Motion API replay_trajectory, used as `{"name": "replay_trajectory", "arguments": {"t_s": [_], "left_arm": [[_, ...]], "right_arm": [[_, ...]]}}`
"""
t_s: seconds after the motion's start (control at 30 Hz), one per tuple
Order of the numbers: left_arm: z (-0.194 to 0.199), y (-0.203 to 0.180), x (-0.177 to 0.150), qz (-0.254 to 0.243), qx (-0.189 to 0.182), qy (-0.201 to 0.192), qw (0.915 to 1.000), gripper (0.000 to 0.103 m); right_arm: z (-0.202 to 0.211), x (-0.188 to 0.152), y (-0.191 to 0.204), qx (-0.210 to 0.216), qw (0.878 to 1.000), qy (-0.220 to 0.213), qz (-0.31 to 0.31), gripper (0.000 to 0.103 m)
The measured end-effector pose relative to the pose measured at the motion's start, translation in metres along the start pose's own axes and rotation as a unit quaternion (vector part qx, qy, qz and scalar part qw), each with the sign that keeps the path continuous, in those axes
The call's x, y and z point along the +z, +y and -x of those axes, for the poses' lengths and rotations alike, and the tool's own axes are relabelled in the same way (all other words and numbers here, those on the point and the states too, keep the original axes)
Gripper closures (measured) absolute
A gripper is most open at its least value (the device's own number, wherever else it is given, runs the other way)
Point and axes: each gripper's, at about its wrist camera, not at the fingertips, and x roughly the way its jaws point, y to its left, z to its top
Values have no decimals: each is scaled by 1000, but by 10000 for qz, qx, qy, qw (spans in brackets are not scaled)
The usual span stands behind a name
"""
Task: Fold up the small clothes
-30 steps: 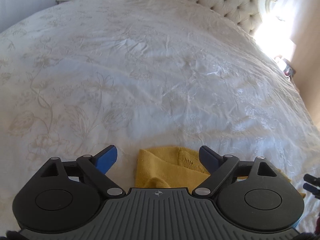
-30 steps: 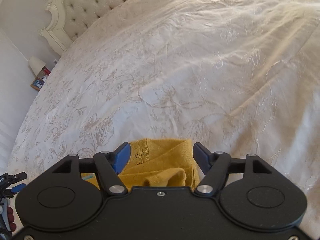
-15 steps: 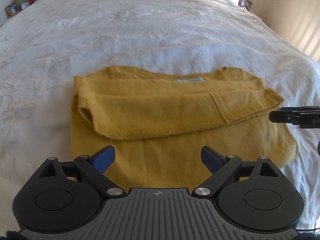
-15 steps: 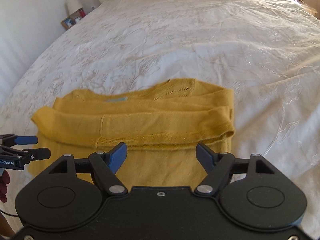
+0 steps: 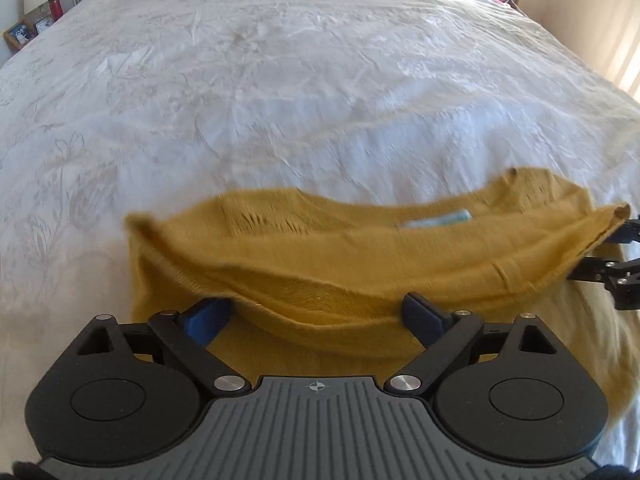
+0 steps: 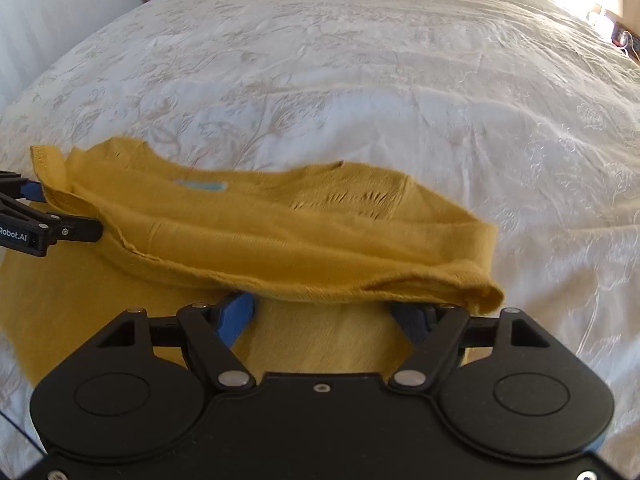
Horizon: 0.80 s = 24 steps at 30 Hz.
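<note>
Honestly, my worry is the mustard-yellow knitted sweater [image 5: 360,248] on the white embroidered bedspread [image 5: 304,92]: both my left gripper [image 5: 316,312] and right gripper [image 6: 324,314] gape wide, gripping nothing, at the sweater's near folded-over band, which could easily bunch or unroll if nudged.

Bright daylight glares from the far right, washing out the bed [image 5: 320,80]; the yellow top [image 5: 360,248] is motion-blurred, and edges bend.

Sunlit white floral bedspread [image 5: 304,92]; framed photos [image 5: 18,34] on a bedside table.
</note>
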Motion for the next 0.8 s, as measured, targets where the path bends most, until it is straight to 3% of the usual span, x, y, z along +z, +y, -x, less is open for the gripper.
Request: {"name": "replay_trajectory", "arguments": {"t_s": [0.13,0.3,0.43,0.63,0.8], "left_arm": [[-8,27,36,373,205,-190,9989,9],[6,46,52,659,394,-437,9961,9],[26,41,35,577,263,-488,9968,9],[22,14,1,-153,139,-124,9997,9],[7,26,0,69,445,-53,9990,9]], "right_arm": [[-8,25,-27,-238,9985,-165,-473,25],[6,31,-43,-256,9944,-378,-949,25],[20,21,-35,-65,9947,-377,-953,25],[28,4,-3,228,9978,-279,-562,25],[23,4,21,489,9983,-180,-270,25]]}}
